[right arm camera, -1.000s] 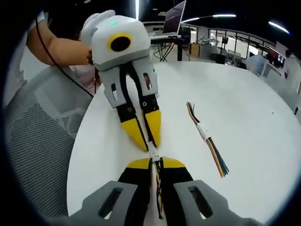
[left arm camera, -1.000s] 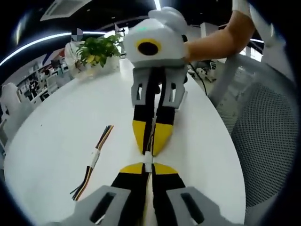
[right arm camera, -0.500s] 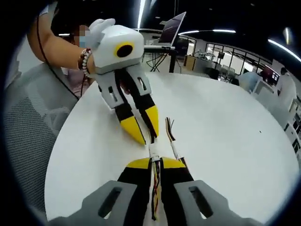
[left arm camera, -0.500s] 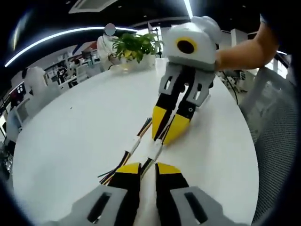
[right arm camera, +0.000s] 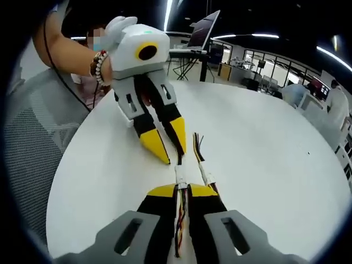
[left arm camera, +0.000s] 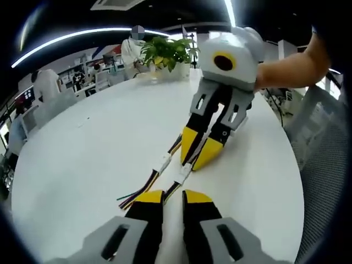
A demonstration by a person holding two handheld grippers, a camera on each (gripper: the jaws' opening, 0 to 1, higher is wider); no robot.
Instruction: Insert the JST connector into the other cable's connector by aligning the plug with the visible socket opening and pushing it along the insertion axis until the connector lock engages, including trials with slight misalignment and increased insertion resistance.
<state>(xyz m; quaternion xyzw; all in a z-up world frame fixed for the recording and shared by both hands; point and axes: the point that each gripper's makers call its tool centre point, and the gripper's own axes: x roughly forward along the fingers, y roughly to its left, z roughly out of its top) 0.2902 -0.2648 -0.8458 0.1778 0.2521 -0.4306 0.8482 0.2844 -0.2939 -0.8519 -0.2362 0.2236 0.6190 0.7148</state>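
Spanning the short gap between the two tools, the white JST connector (right arm camera: 180, 175) is seen just above the white table (left arm camera: 82, 165), with its coloured wires (right arm camera: 180, 220) running back between the jaws of the right gripper (right arm camera: 183, 190). Those jaws are closed narrow on the wires. A grip set this close behind the housing is judged to keep the plug from flexing off the insertion axis.

The left gripper (left arm camera: 171, 196) is pointed at it from the opposite side, tip to tip, so that any push can be met along one line. Its jaws are drawn narrow and wires are seen entering at their tips, but whether anything is pinched there cannot be told.

Whether plug and socket are already latched inside the white housing cannot be read either — the joint is too small.

A second cable (right arm camera: 204, 176) is laid just beside the held one, roughly parallel to it, with its own white connector (left arm camera: 163, 163) on the table and free of both tools. A potted plant (left arm camera: 165, 52) is set at the far edge.
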